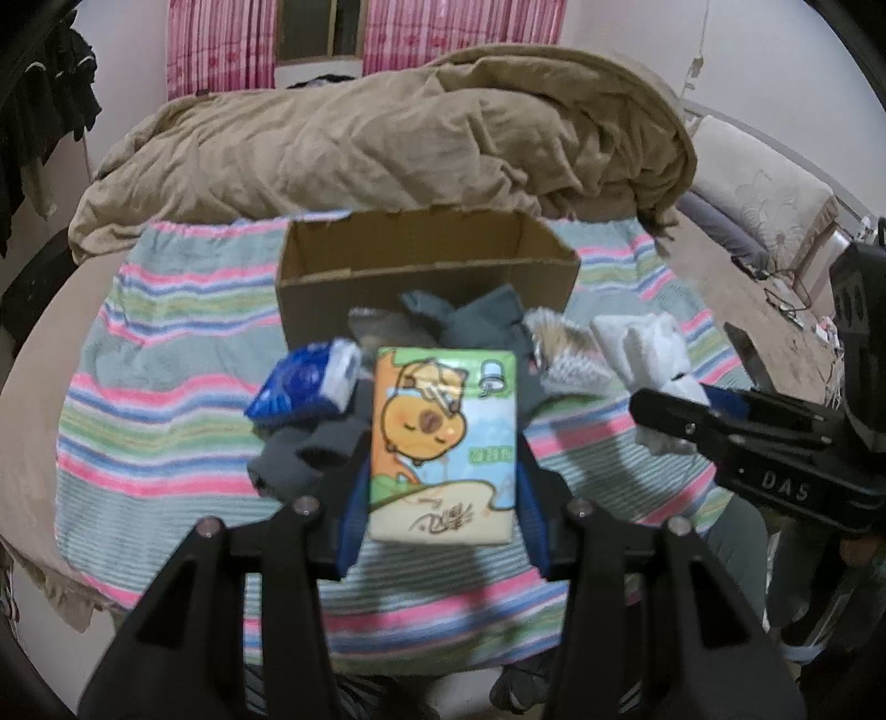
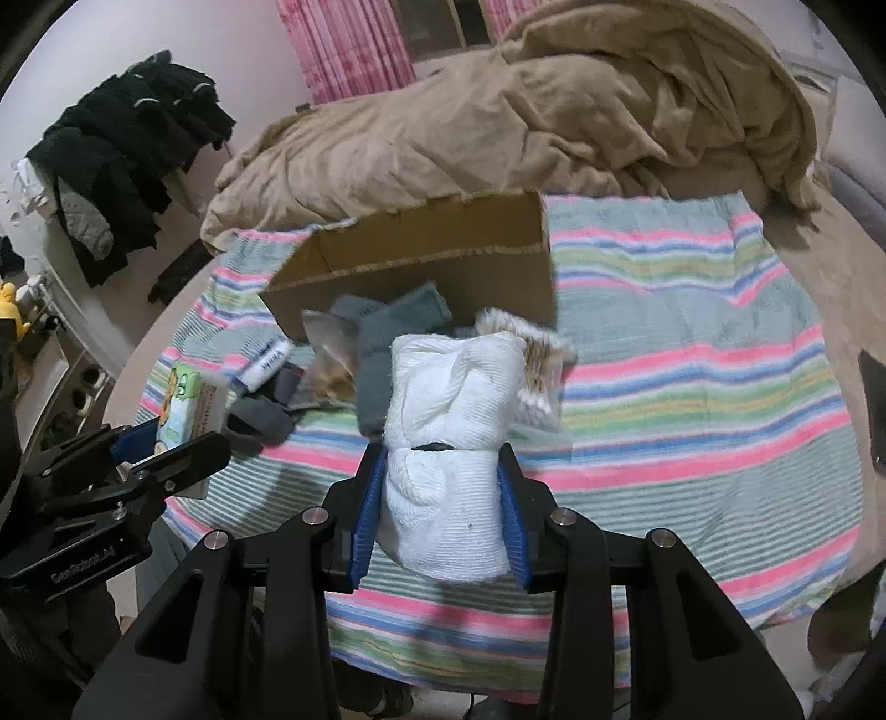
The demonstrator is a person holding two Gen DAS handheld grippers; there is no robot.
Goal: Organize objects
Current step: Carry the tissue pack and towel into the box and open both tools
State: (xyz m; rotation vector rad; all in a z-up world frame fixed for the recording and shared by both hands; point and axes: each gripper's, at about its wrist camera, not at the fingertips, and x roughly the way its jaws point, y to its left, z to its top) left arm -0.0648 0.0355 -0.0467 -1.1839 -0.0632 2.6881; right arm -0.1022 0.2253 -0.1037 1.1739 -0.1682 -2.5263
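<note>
My left gripper [image 1: 443,487] is shut on a cartoon tissue pack [image 1: 443,443] and holds it above the striped blanket [image 1: 166,387]. My right gripper [image 2: 443,498] is shut on a rolled white towel [image 2: 451,443]. An open cardboard box [image 1: 426,260] stands behind the pile; it also shows in the right wrist view [image 2: 432,260]. Grey socks [image 1: 476,321], a blue-white pack [image 1: 302,387] and a bag of cotton swabs [image 2: 540,371] lie in front of the box. The right gripper with the towel shows in the left wrist view [image 1: 664,410]. The left gripper with the tissue pack shows in the right wrist view [image 2: 183,437].
A crumpled tan duvet [image 1: 387,133] lies on the bed behind the box. Dark clothes [image 2: 127,144] hang at the left. Pink curtains [image 1: 221,44] cover the back wall. A dark flat object [image 2: 875,410] lies at the blanket's right edge.
</note>
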